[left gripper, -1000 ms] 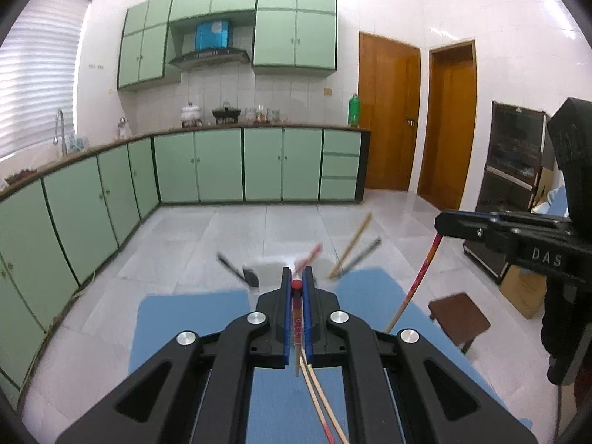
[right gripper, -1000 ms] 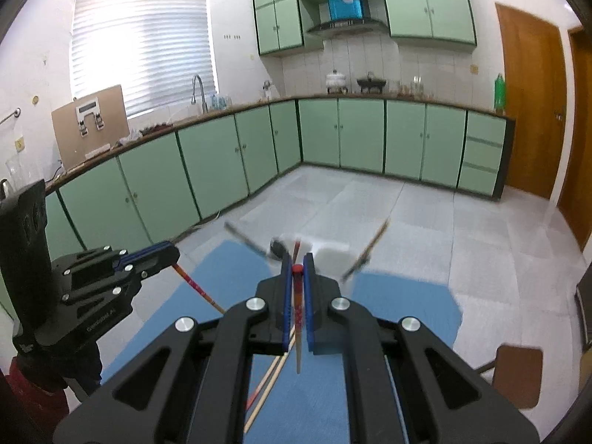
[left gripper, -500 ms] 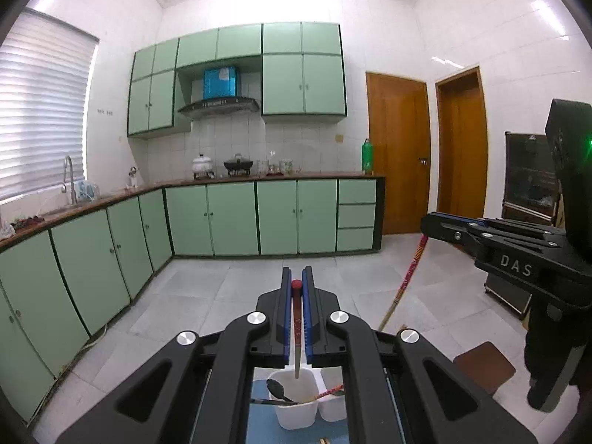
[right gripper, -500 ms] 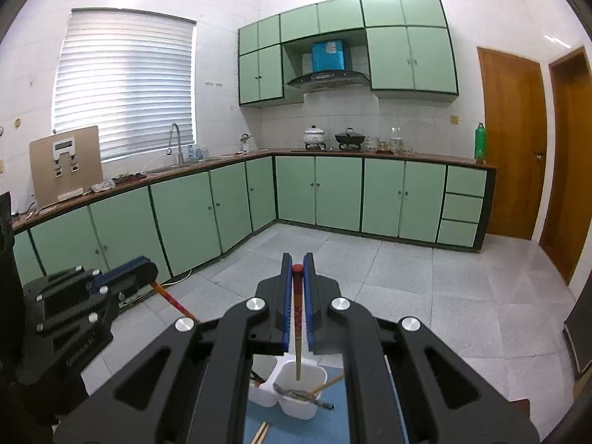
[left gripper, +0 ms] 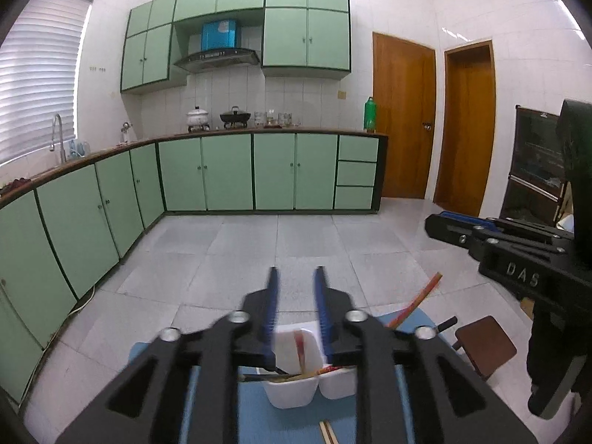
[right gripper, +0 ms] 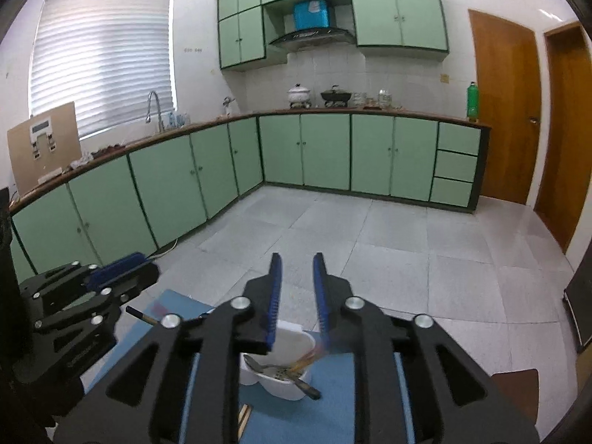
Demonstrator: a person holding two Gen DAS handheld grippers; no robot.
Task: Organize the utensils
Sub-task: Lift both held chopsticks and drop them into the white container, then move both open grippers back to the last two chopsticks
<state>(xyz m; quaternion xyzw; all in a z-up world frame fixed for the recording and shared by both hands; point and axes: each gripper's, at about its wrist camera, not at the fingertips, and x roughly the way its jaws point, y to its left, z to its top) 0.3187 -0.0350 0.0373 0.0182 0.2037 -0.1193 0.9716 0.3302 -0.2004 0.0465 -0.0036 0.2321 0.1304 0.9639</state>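
Two white cups (left gripper: 296, 381) stand side by side on a blue mat (left gripper: 288, 421), also in the right wrist view (right gripper: 285, 373). A red chopstick (left gripper: 299, 346) stands in one cup, and another red chopstick (left gripper: 418, 299) leans out to the right. A metal spoon (right gripper: 259, 364) and a dark-handled utensil (right gripper: 307, 390) lie in the cups. My left gripper (left gripper: 297, 281) is open and empty above the cups. My right gripper (right gripper: 297, 266) is open and empty above them too. Loose wooden chopsticks (left gripper: 327, 433) lie on the mat.
Green kitchen cabinets (left gripper: 229, 174) line the far wall and left side, with a tiled floor (left gripper: 296, 244) between. A brown stool (left gripper: 484, 344) stands right of the mat. Two wooden doors (left gripper: 403, 118) are at the back right.
Both grippers were shut on a red chopstick each; both have opened and the chopsticks have dropped into the cups. The views have tilted slightly down.
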